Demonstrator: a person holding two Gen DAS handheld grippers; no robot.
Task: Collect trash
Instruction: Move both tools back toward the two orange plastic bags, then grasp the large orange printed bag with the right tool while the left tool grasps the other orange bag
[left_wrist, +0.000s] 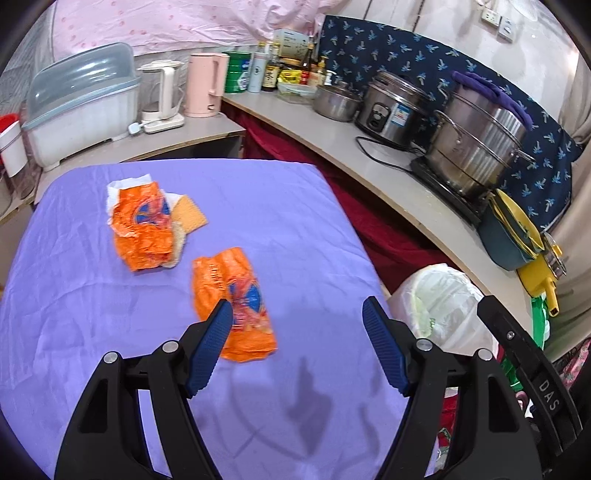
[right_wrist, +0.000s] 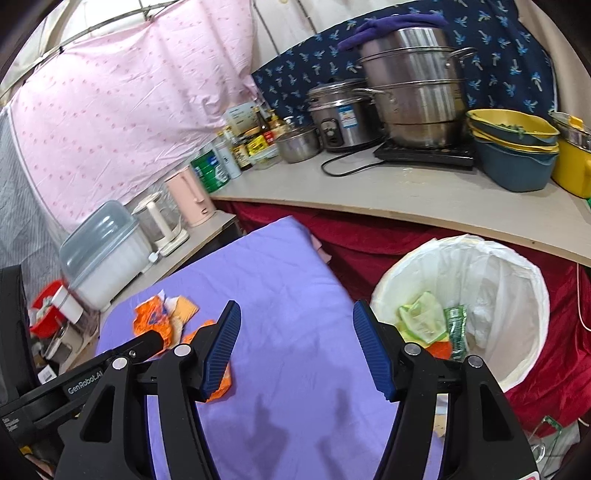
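Two crumpled orange wrappers lie on the purple-covered table (left_wrist: 277, 206). The near orange wrapper (left_wrist: 236, 295) lies just past my left gripper's left fingertip. The far orange wrapper (left_wrist: 146, 229) lies on white paper with a biscuit (left_wrist: 189, 216) beside it. My left gripper (left_wrist: 297, 314) is open and empty above the table. My right gripper (right_wrist: 295, 317) is open and empty above the table's right part. Both wrappers show in the right wrist view, the far wrapper (right_wrist: 155, 317) and the near wrapper (right_wrist: 221, 384), partly hidden. A white-lined trash bin (right_wrist: 491, 280) with green and orange scraps stands right of the table; it also shows in the left wrist view (left_wrist: 443, 299).
A counter (right_wrist: 369, 192) runs behind and to the right, bearing steel pots (right_wrist: 410, 85), a rice cooker (right_wrist: 340, 114), bottles, yellow and blue bowls (right_wrist: 513, 147). A side shelf holds a pink kettle (left_wrist: 205, 85), a glass kettle and a dish box (left_wrist: 81, 107). Red cloth hangs below the counter.
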